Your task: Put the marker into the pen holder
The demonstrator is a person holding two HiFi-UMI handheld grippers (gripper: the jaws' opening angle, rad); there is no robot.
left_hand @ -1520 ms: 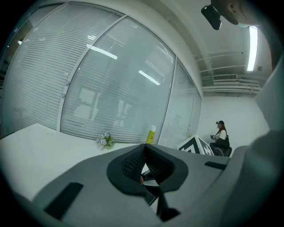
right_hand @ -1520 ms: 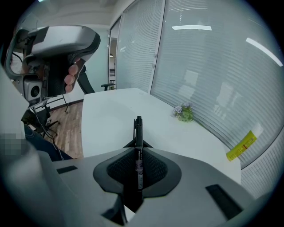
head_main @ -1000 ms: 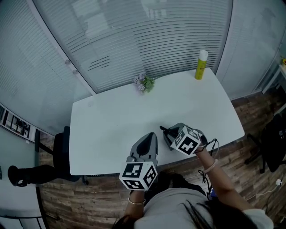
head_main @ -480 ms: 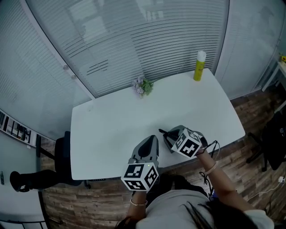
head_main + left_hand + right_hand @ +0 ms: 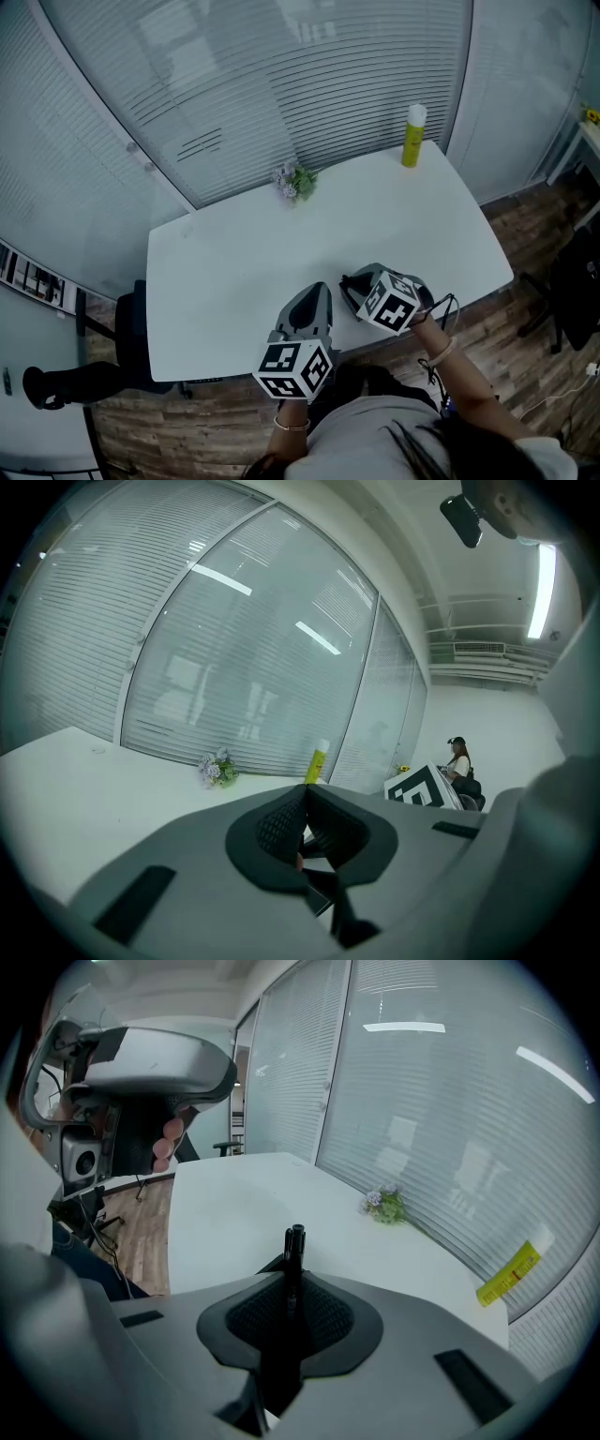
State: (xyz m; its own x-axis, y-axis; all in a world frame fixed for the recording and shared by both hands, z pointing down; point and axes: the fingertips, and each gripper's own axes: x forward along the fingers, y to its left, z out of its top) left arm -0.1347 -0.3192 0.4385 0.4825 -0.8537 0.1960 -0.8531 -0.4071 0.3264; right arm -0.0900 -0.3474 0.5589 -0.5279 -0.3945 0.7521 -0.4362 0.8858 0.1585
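A black marker (image 5: 294, 1252) stands up between the jaws of my right gripper (image 5: 292, 1299), which is shut on it. In the head view the marker (image 5: 348, 280) pokes out leftward from the right gripper (image 5: 356, 287) over the table's near edge. My left gripper (image 5: 318, 289) hovers just to its left, jaws pressed together with nothing held. In the left gripper view, the left gripper (image 5: 303, 808) points toward the far side of the white table (image 5: 234, 253). No pen holder shows in any view.
A yellow bottle with a white cap (image 5: 412, 136) stands at the table's far right corner. A small bunch of flowers (image 5: 294, 180) lies at the far edge by the blinds. A dark chair (image 5: 122, 328) stands left of the table, and a person (image 5: 459, 761) sits far off.
Both grippers stay almost where they were at the near edge. The right gripper with the marker has shifted very slightly to the right.
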